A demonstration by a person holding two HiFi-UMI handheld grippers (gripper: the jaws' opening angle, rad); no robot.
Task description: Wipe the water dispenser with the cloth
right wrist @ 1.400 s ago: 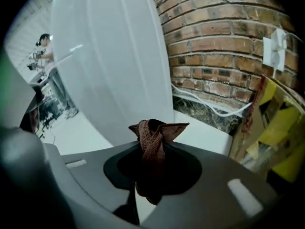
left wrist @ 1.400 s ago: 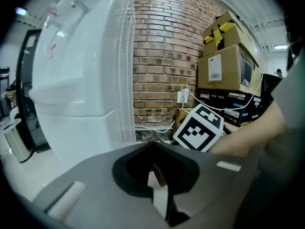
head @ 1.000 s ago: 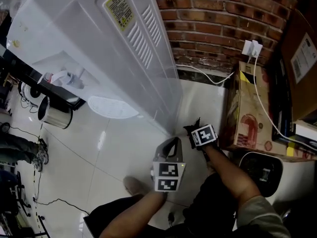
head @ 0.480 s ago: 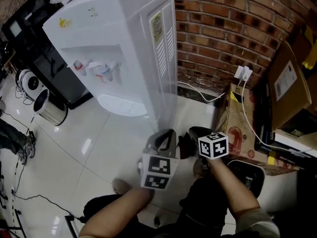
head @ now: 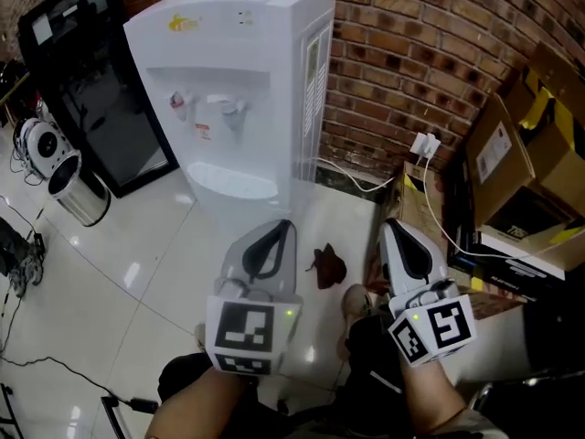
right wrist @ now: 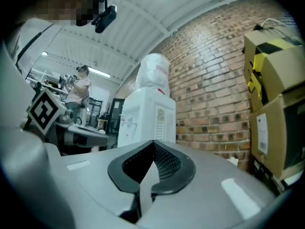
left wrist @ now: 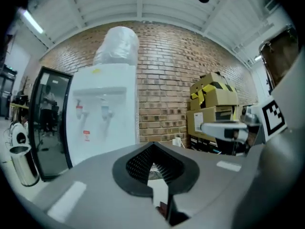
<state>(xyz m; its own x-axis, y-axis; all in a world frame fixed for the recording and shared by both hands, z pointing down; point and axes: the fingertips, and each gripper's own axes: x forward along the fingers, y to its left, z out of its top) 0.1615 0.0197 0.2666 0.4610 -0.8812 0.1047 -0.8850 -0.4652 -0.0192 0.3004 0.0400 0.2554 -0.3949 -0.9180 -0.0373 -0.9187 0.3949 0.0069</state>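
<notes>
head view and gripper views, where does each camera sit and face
Head view: on the head, looking steeply down at the water dispenser; both forearms, left gripper, right gripper show.
Left gripper view: on that gripper, facing the water dispenser's front; own shut jaws.
Right gripper view: likewise, facing its vented side; own shut jaws.
Shared: water dispenser, brick wall.
</notes>
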